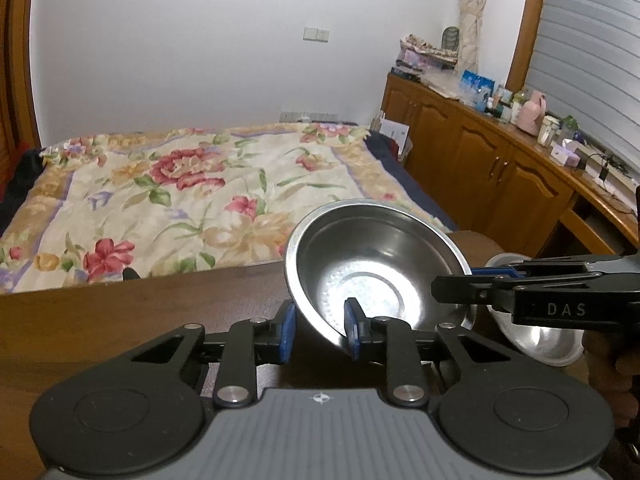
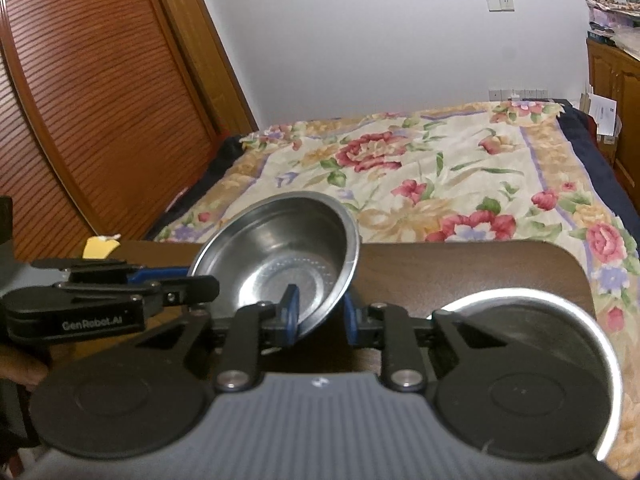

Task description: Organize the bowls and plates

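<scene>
Steel bowl [image 1: 372, 268] tilted above wooden table [image 1: 140, 312] | left gripper [image 1: 320, 330] clamps its near rim | right gripper [image 2: 318, 314] clamps opposite rim | second bowl [image 1: 536, 340] on table, beside it

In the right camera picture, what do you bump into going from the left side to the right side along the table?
Left tongs → yellow scrap → tilted steel bowl pinched at its rim by the right tongs → bare brown table → shiny rim of another steel bowl.
</scene>
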Available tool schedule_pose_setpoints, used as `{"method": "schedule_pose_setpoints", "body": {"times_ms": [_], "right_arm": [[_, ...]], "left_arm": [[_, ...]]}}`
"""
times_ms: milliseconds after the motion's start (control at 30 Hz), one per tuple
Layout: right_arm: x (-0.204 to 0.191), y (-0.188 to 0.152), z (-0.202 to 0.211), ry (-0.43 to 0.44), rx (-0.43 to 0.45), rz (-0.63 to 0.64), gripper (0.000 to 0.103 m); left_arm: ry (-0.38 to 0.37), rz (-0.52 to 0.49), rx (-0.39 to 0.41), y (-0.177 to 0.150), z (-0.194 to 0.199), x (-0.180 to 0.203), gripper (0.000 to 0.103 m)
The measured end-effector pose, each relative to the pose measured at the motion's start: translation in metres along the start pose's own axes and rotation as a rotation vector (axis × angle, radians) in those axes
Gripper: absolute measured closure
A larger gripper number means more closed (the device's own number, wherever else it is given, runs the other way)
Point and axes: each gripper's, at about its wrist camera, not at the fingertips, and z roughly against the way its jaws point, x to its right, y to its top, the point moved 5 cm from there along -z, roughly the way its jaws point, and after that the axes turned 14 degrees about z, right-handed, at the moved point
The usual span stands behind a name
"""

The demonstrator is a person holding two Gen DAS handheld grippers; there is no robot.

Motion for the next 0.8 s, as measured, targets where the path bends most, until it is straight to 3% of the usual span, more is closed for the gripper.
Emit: {"method": "schedule_pose_setpoints", "body": {"times_ms": [800], "right_arm": [[-0.019, 0.01, 0.063, -0.035, 0.073, 0.033, 0.078]], "left_arm": [[-0.069, -0.053, 0.101, -0.001, 0.081, 0.032, 0.075]]}}
